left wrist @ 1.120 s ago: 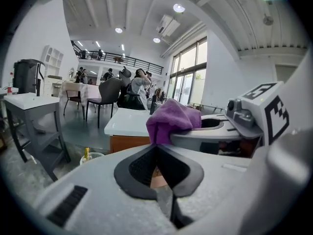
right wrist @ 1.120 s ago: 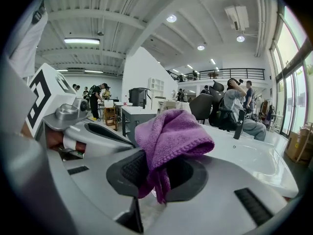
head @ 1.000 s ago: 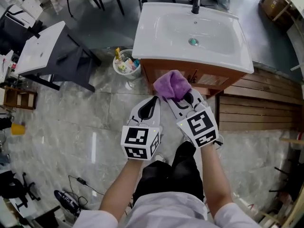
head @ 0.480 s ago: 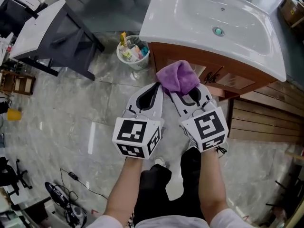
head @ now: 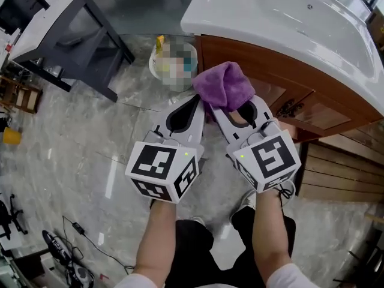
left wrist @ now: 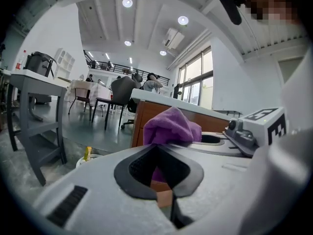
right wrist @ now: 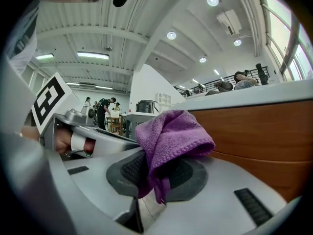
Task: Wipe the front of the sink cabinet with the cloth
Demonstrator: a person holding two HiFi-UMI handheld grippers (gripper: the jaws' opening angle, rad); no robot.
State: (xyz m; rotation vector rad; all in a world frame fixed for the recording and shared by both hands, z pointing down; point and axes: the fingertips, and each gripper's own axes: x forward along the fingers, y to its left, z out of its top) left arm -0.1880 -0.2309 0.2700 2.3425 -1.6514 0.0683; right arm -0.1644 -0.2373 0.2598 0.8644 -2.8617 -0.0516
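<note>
Cloth [head: 225,86]: purple, soft and fuzzy, bunched up in a lump; it sits at the tip of my right gripper, right by the left end of the cabinet front
My right gripper [head: 231,114]: hard grey plastic, jaws pinched on the cloth, and a bit of cloth hangs down between them
My left gripper [head: 193,104]: jaws pressed together with nothing in them, just left of the right one
Cabinet front [head: 270,71]: smooth brown wood with a dark handle [head: 291,108] on a door
Sink [head: 288,23]: white, smooth and shiny, on top of the cabinet; its far part is cut off by the edge
Hard to tell: if the cloth touches the wood or only comes close
Bin [left wrist: 90,155]: small and round, on the floor left of the cabinet; a yellow thing [head: 159,42] sticks up from it, and the rest inside is too blurry to name
Floor [head: 78,149]: shiny grey stone tiles
</note>
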